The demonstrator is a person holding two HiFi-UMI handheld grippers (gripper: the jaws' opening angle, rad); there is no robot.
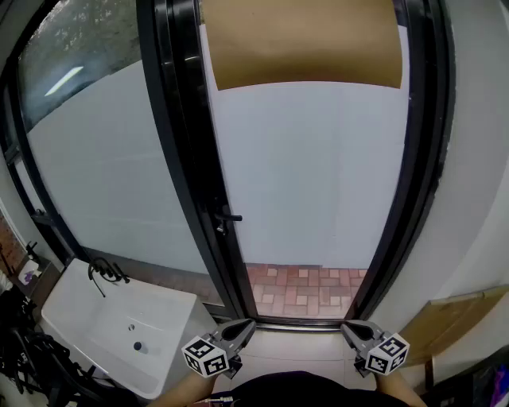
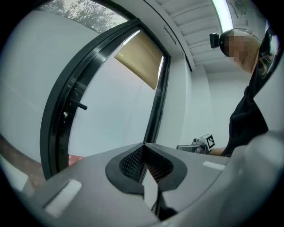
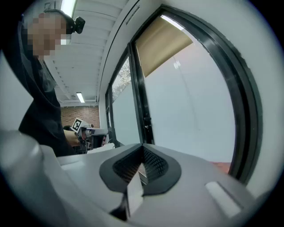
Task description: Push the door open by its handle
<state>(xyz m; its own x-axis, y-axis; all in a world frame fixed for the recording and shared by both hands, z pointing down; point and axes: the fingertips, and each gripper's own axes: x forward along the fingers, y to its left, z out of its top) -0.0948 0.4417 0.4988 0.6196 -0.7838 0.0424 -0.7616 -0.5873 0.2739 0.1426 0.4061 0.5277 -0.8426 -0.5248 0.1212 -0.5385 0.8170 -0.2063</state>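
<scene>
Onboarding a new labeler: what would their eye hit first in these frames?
The tall black-framed door fills the centre, frosted, with a brown sheet across its top and a small black handle on its left edge. Below, the left gripper and right gripper sit shut and empty, short of the door. A white sink lies lower left.

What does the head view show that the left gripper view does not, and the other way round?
Head view only: the white sink with its black tap, left of the door. Left gripper view only: a ceiling light and the person's head camera. Both: the black-framed door, its handle and the brown blind at its top.
</scene>
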